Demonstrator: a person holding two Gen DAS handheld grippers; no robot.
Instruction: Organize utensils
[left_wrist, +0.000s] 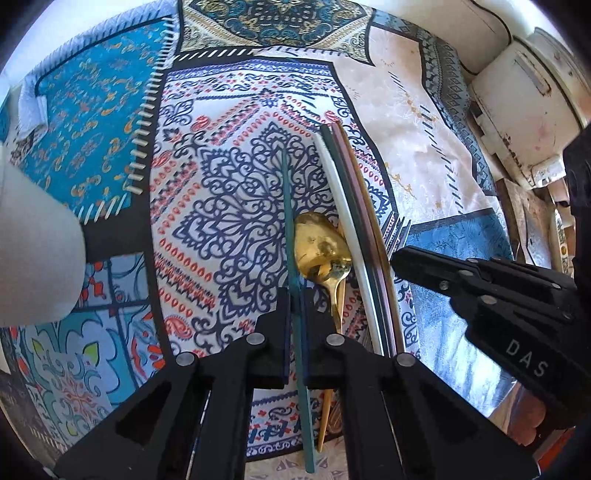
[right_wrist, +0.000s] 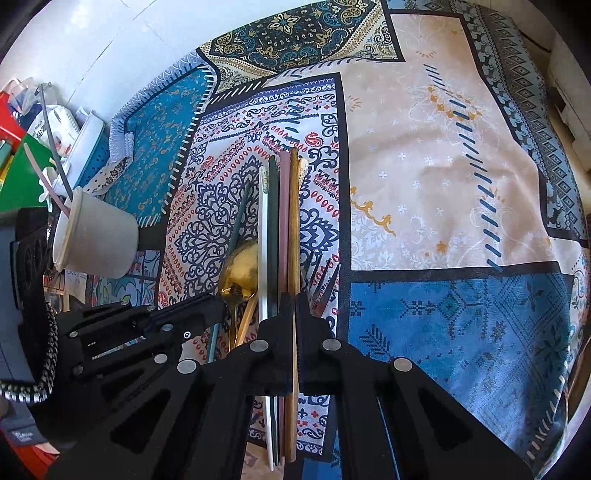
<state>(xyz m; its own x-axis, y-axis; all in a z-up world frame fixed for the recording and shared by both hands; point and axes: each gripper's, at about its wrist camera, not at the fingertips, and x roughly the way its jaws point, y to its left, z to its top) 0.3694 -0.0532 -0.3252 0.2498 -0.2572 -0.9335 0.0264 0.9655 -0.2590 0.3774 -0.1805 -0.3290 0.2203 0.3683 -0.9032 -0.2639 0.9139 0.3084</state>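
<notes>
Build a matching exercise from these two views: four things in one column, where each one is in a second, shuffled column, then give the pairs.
Things:
1. teal stick
2. brown stick
3. gold spoon
4. white cup

Places:
A. clamped between the right gripper's fingers
B. standing at the left side of the patterned cloth
C. clamped between the left gripper's fingers
D. lying free on the cloth, in no gripper

Pairs: 1-C, 2-A, 3-D, 4-B

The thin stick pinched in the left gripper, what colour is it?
Teal green: the thin stick shows best in the left wrist view, clamped in the left gripper.
</notes>
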